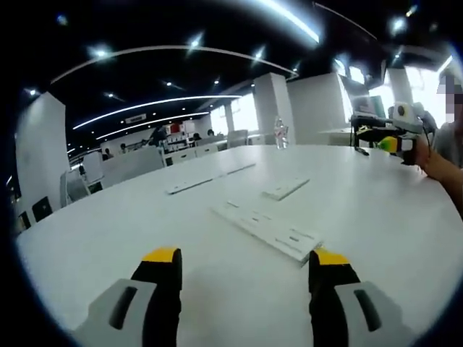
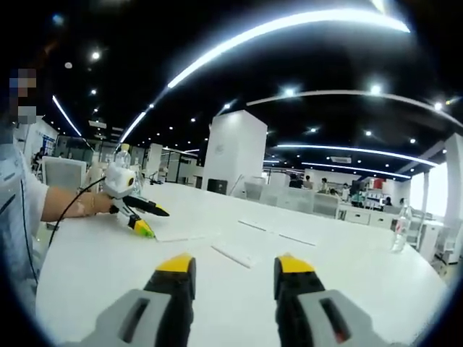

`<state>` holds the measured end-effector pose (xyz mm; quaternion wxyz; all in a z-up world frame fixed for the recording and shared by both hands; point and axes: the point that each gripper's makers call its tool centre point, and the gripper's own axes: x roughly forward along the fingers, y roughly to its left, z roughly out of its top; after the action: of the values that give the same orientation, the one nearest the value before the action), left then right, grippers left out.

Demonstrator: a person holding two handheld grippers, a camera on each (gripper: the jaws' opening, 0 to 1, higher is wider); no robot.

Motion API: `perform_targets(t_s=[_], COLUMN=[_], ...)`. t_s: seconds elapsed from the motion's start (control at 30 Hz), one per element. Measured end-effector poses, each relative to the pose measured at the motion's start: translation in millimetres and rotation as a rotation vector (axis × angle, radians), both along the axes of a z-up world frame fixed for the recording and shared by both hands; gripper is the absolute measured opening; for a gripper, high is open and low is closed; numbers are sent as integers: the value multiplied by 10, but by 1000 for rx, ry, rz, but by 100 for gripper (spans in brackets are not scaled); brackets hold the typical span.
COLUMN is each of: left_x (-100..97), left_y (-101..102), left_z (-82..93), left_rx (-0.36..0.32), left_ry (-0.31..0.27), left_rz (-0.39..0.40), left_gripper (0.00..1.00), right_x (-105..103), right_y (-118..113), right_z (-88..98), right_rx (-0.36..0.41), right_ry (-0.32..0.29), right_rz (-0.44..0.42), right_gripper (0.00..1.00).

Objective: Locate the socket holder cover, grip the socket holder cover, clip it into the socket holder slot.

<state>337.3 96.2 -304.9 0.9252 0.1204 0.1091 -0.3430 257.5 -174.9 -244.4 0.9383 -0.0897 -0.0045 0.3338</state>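
A long white socket holder (image 1: 268, 228) with rectangular slots lies flat on the white table (image 1: 376, 224), just ahead of my left gripper (image 1: 246, 259), which is open and holds nothing. Beyond it lies a shorter white strip (image 1: 286, 189), possibly the cover. My right gripper (image 1: 387, 139) shows at the far right, held in a hand above the table. In the right gripper view, my right gripper (image 2: 235, 266) is open and empty over the table (image 2: 94, 267). A short white strip (image 2: 233, 254) lies ahead of it, and the left gripper (image 2: 137, 213) hovers at left, jaws apart.
A long thin white strip (image 1: 210, 177) lies farther back on the table, and two thin strips (image 2: 296, 239) show in the right gripper view. A clear water bottle (image 1: 281, 134) stands at the far edge. A person's forearm (image 1: 441, 166) reaches in. Chairs and desks stand beyond.
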Motion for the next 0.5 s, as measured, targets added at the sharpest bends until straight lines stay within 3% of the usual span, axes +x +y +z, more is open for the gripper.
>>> perform_targets(t_s=[0.5], left_x=[177], left_y=[34], left_z=[-33], left_rx=[3], left_ry=[13], left_rz=[52], left_gripper=[71], right_x=[15], right_y=[-6], right_z=[-22], right_rx=[-17], right_ry=[2], right_rz=[-7], right_gripper=[44])
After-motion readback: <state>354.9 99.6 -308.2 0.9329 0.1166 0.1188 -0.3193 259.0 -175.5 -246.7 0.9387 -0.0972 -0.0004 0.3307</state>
